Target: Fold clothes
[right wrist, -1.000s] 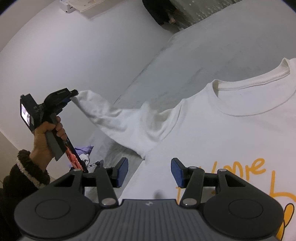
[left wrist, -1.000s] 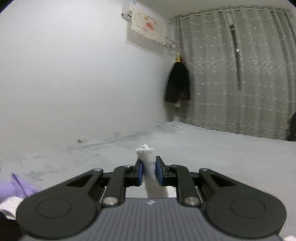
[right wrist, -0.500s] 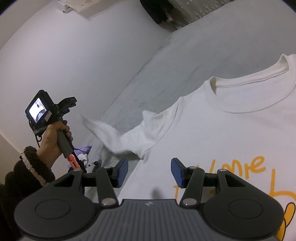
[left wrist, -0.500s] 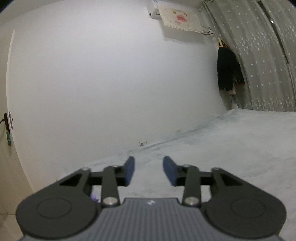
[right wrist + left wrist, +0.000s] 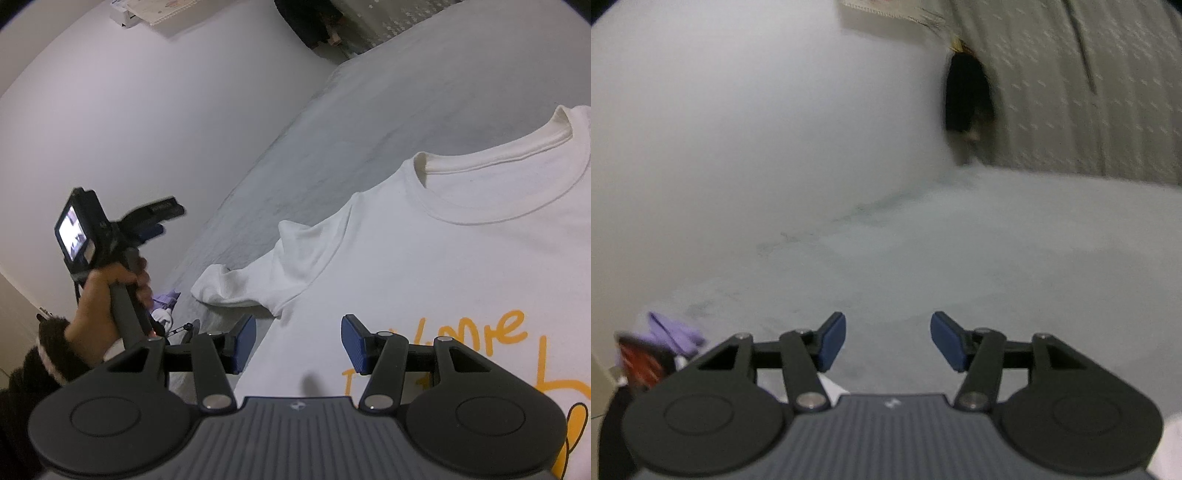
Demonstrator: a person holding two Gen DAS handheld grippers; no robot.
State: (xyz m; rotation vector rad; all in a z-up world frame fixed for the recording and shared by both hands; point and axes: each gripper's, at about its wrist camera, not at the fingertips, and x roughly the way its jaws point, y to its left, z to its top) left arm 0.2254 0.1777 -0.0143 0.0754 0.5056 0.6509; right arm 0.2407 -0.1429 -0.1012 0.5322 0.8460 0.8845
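Note:
A white sweatshirt (image 5: 443, 258) with orange lettering lies front up on the grey bed (image 5: 369, 110). Its left sleeve (image 5: 251, 280) lies loosely bunched on the bed beside the body. My right gripper (image 5: 298, 341) hovers open over the sweatshirt's lower left part, nothing between its blue pads. My left gripper (image 5: 888, 339) has its jaws opening, and only bare grey bedding shows between them. The right wrist view shows the left gripper (image 5: 162, 218), held by a hand (image 5: 107, 295), up and to the left of the sleeve, apart from it.
A white wall (image 5: 738, 129) runs along the bed's far side. Grey curtains (image 5: 1071, 92) and a dark hanging garment (image 5: 967, 99) stand at the far end. Purple cloth (image 5: 672, 332) and small items lie at the bed's left edge.
The left gripper let go of the sleeve cuff and its jaws widened. The sleeve dropped onto the bed beside the body. The left gripper sank. The right gripper stayed still.

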